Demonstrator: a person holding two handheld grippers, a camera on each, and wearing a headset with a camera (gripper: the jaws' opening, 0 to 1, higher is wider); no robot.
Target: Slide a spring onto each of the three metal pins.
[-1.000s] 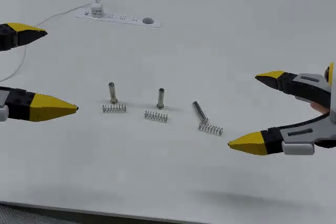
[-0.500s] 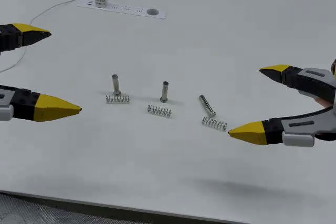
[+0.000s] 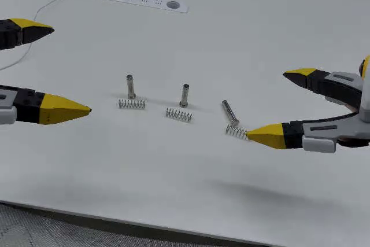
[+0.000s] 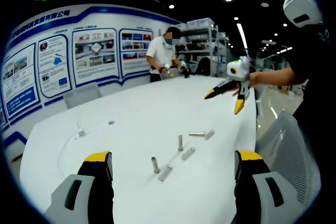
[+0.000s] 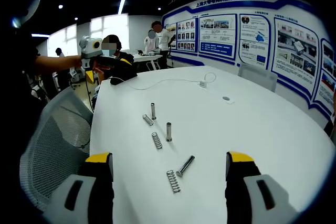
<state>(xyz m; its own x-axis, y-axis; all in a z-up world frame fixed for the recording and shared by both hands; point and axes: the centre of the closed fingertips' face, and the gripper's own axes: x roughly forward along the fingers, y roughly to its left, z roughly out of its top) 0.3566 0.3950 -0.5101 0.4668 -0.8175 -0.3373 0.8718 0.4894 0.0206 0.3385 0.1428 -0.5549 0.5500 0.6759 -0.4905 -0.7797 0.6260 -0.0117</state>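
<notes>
Yellow-tipped right gripper, jaws wide and empty as on the left gripper, should pinch the nearest spring lightly mid-coil beside the fallen pin

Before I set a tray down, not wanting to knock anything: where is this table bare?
Bare table runs along the near edge, in front of the springs. Another wide patch lies between the pins and the power strip. Crowded: the middle row of pins and springs, with the right tool open beside the lying pin.
</notes>
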